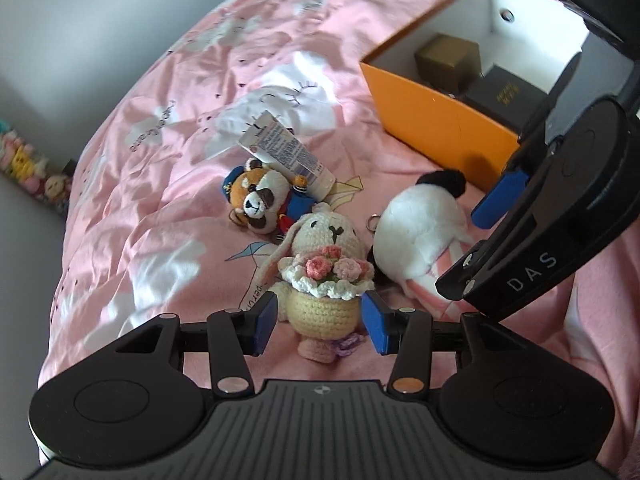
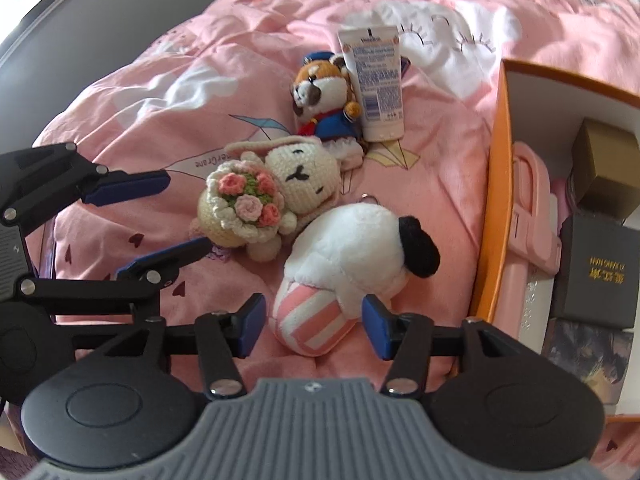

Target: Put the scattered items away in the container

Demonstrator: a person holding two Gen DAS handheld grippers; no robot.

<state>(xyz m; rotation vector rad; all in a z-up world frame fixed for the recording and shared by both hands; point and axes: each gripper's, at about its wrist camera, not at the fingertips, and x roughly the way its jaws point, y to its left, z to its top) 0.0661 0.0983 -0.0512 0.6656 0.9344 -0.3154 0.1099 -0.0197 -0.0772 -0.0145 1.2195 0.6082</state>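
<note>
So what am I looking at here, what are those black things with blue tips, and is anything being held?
Those are two hand-held grippers; a person carries one in each hand, and each has its own camera looking along its blue-tipped jaws. The left gripper straddles a crocheted bunny; the right gripper straddles a white plush toy. Both stand open, so nothing is held. On the pink bedspread also lie a red panda toy and a cream tube. The orange box is where they go.
</note>
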